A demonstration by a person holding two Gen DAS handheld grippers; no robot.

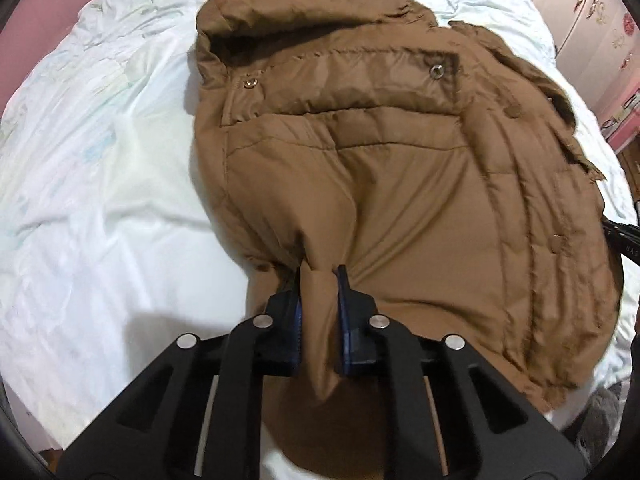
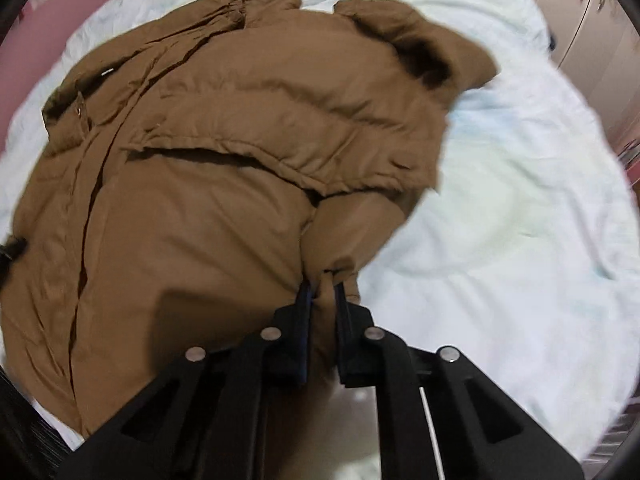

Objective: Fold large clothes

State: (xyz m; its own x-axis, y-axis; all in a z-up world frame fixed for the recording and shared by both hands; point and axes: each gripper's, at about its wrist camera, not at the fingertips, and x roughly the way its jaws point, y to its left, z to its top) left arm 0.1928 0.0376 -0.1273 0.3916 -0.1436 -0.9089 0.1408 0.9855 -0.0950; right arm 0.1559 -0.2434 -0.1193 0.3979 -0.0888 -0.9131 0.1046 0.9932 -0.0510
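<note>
On the white bed [image 1: 100,200], we are clenching the brown coat's [image 1: 400,200] near edge with left gripper [image 1: 319,276] and right gripper [image 2: 322,290].

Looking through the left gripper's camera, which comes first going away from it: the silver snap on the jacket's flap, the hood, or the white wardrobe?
1. Silver snap, on the brown jacket's collar flap, ahead and right of the left gripper.
2. Hood, bunched at the jacket's far end.
3. White wardrobe, beyond the bed, far right.

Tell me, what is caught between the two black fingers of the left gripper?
A pinched fold of the brown padded coat sits between the left gripper fingers, seen in the left wrist view.
</note>
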